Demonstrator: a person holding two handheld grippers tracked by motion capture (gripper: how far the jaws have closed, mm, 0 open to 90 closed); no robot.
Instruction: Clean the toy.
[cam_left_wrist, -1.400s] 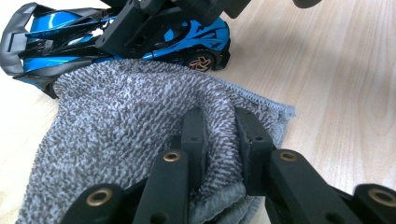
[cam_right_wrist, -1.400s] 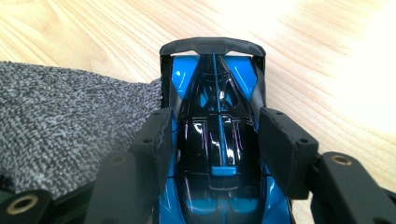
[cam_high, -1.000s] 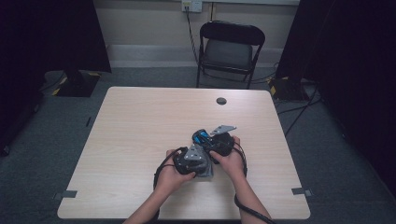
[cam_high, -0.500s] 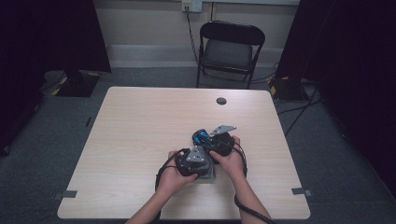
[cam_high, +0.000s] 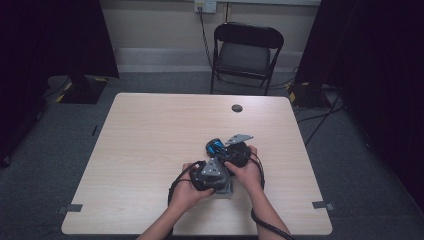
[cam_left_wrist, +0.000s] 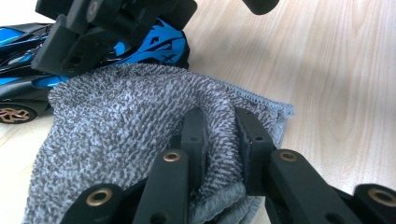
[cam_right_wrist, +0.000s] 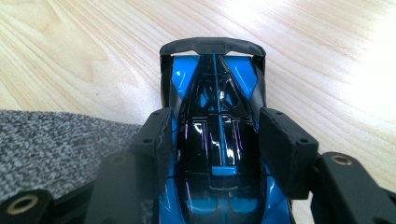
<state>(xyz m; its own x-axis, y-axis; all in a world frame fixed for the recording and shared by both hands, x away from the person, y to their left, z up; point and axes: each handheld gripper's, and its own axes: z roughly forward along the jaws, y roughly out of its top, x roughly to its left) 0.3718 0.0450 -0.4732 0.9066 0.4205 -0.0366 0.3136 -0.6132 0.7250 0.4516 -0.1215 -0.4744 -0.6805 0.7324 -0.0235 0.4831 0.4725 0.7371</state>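
High view, left to right: a wooden counter (cam_high: 150, 150) carries the work near its front edge, where the person's two hands meet. The left claw (cam_high: 210, 176) sits over a grey knitted cloth (cam_high: 226, 190); in the left gripper view its jaws are drawn narrow and pinch a raised fold of the cloth (cam_left_wrist: 140, 121) between the pads, the rest of the fabric lying spread on the counter beneath. Just right of it and slightly farther from the person, the right claw (cam_high: 231, 151) holds a blue-and-black toy car (cam_high: 216, 146); in the right gripper view the jaws stand half apart and press on the two flanks of the car (cam_right_wrist: 218, 140) at mid-body, its rear wing pointing away from the camera. Car and cloth lie just beside each other, the cloth's edge reaching the car's side. A small dark round disc (cam_high: 237, 108) lies on the counter's far part, and a folding chair (cam_high: 246, 52) stands behind the counter.
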